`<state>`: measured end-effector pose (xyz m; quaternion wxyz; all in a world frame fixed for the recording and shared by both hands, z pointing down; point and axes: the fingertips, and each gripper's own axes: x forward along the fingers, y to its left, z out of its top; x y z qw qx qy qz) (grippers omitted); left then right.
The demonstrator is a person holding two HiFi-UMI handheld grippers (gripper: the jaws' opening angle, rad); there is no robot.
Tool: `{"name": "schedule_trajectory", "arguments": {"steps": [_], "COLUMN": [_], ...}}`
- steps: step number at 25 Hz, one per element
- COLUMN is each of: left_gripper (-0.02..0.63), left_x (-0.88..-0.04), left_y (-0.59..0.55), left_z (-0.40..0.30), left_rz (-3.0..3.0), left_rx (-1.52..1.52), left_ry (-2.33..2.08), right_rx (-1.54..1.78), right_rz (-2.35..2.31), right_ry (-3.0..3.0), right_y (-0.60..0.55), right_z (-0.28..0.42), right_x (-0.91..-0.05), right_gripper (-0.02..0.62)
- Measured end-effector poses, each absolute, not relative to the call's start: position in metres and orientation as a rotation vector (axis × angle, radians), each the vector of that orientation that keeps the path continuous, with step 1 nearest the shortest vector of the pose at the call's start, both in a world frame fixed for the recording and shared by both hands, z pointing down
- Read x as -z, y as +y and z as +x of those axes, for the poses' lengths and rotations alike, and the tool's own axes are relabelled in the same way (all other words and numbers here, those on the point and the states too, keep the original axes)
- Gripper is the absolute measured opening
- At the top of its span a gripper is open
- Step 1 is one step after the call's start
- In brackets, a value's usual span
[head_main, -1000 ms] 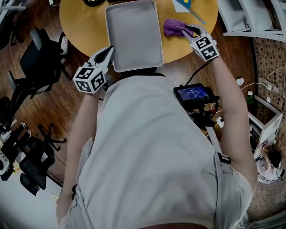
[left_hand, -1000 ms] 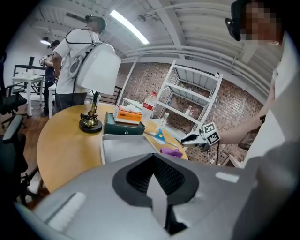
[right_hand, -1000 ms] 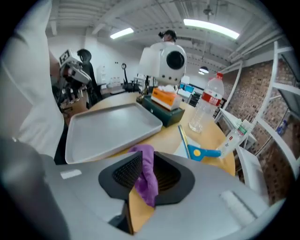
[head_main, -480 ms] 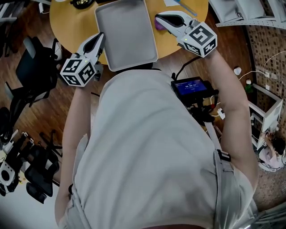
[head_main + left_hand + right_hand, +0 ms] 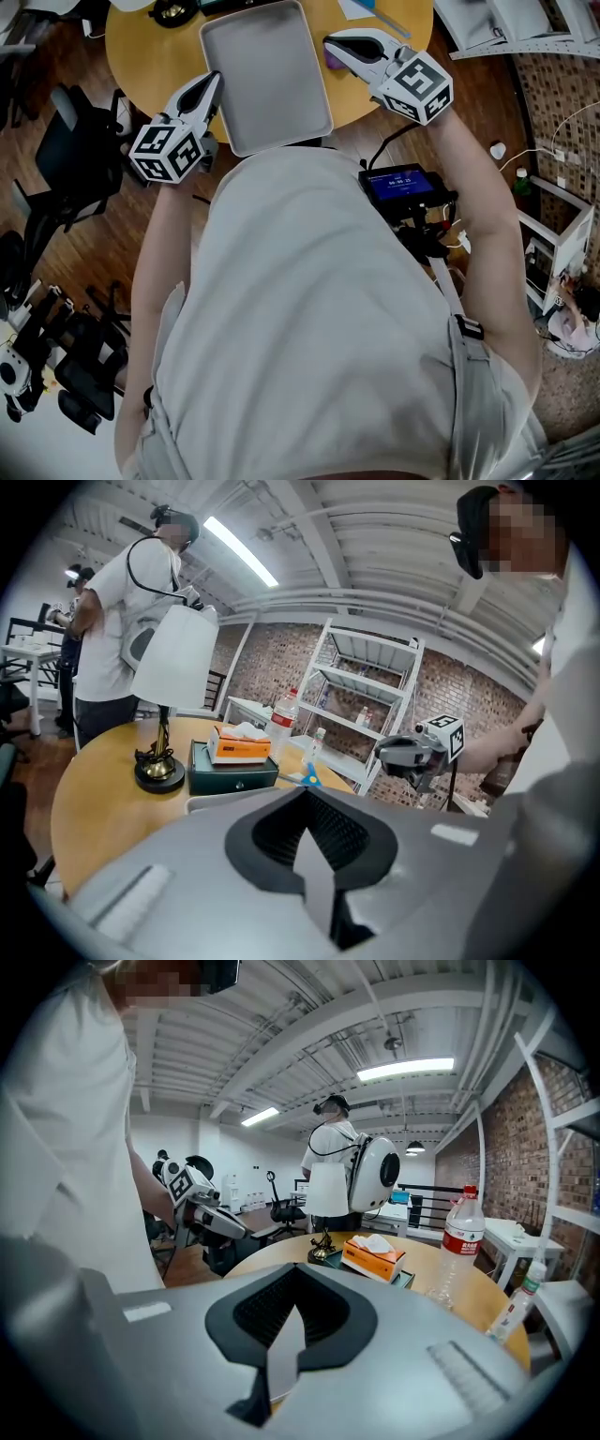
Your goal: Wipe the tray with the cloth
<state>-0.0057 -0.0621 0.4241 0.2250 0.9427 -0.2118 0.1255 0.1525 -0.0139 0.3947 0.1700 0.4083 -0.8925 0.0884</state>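
The grey tray [image 5: 267, 75] is set on the round table [image 5: 150, 56], between the two grippers. The left gripper [image 5: 214, 81] is closed on nothing beside the tray's left edge. The right gripper [image 5: 330, 41] is likewise closed and empty. Only a sliver of the purple cloth [image 5: 330, 60] is seen below it, by the tray's right edge.

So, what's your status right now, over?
Left gripper shut, empty, beside tray. Right gripper shut, empty, over cloth. Cloth off the tray, mostly hidden. Nothing in the way.

Brick wall [image 5: 450, 691], white shelving [image 5: 370, 682], wood floor [image 5: 94, 253], ceiling strip lights [image 5: 239, 550].
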Motion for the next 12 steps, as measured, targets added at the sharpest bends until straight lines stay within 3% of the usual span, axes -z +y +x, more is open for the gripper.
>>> {"name": "schedule_trajectory", "arguments": {"steps": [12], "left_gripper": [0.0], "left_x": [-0.4294], "left_y": [-0.0542], "left_z": [-0.0102], "left_rz": [2.604], "left_rx": [-0.377], "left_ry": [-0.564], "right_rx": [-0.254], "right_rz": [1.169], "right_ry": [-2.537], "right_y": [-0.0081], "right_z": [0.1458], "right_x": [-0.3974], "right_gripper": [0.0]}}
